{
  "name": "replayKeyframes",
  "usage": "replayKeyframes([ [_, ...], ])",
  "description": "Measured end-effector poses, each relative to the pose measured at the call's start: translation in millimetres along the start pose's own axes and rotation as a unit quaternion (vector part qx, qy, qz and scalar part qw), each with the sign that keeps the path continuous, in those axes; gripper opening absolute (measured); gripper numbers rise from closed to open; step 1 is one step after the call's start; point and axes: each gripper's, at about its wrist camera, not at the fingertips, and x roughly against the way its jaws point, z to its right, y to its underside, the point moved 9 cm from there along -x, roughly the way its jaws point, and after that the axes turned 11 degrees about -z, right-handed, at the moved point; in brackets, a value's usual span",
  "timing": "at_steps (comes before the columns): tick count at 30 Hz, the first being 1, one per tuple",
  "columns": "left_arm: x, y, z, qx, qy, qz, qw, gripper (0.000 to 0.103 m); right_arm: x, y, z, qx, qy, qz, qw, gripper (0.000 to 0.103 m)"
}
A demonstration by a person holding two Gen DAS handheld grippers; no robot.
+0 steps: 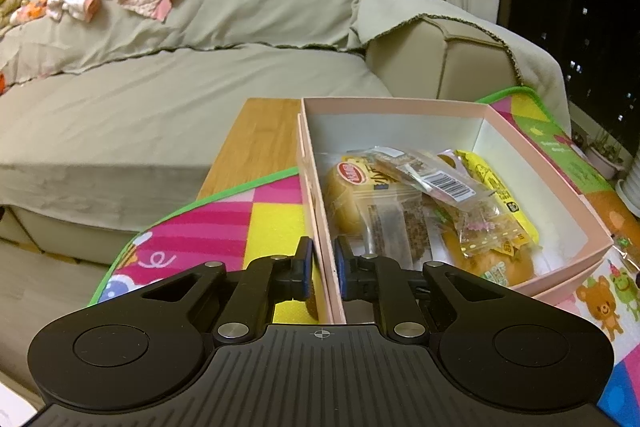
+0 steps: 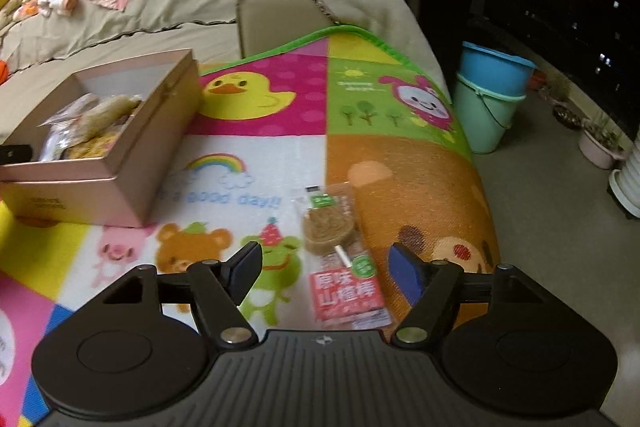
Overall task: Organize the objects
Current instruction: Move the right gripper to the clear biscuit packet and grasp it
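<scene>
Left tongs (image 1: 320,269) pinch the box (image 1: 520,143) wall, right tongs (image 2: 325,273) hang open over the lollipop (image 2: 340,247) on the mat (image 2: 400,163), so I'd grab it mid-wrapper.

Pink box (image 2: 132,163): one, on the play mat (image 2: 400,163).
Snack packets inside the pink box (image 1: 420,207): several, overlapping; exact count cannot be told.
Lollipop packet (image 2: 340,259): one, on the mat, well right of the box.
Buckets (image 2: 490,95): two, stacked, on the floor beyond the mat.
</scene>
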Motion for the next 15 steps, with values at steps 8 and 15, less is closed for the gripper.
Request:
replayKeyframes([
  [8,-0.6,0.0,0.2,0.0,-0.002,0.0,1.0,0.014,-19.8,-6.0,-5.9,0.01,0.004,-0.005,1.0,0.065],
  [15,-0.5,0.0,0.0,0.0,-0.002,-0.001,1.0,0.014,-12.9,-4.4,-26.6,0.028,-0.02,-0.015,0.999,0.037],
])
